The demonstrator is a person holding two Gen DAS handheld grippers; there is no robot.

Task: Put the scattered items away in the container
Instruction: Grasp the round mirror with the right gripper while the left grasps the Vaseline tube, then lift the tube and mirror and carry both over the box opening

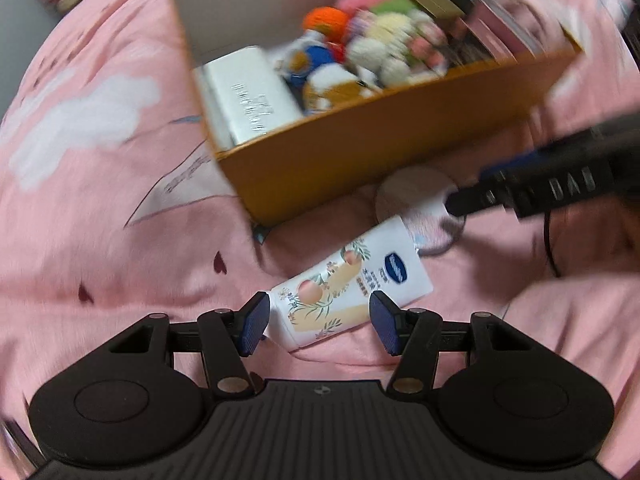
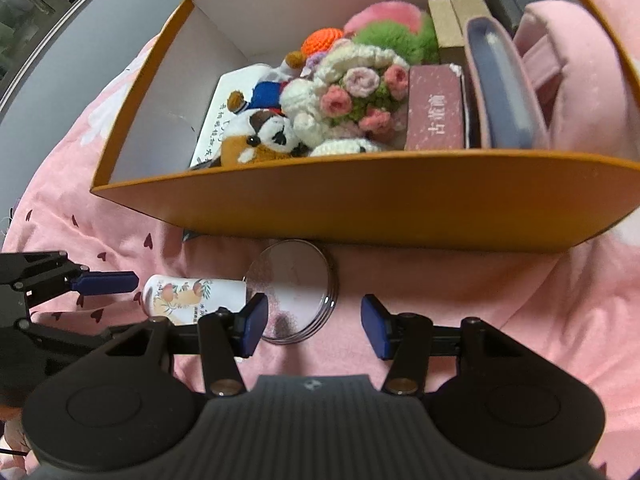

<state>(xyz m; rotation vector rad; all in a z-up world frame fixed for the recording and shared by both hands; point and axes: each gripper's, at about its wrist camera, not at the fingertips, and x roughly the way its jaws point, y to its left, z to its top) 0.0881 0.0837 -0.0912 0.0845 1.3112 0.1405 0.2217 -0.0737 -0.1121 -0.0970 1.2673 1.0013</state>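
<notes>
That white squeezy plastic tube with the peach print (image 1: pixel 348 288) lies on the pink bed sheet (image 1: pixel 100 240) just in front of the orange cardboard box (image 1: pixel 360 152); probably light, smooth, a bit slippery, so I'd pinch across its firmer cap end. The left gripper (image 1: pixel 318 326) straddles it part-open, not pressing. Touching the tube, the round glass-faced compact mirror (image 2: pixel 292 292) looks fragile; the right gripper (image 2: pixel 314 330) hovers half-open over it.
</notes>
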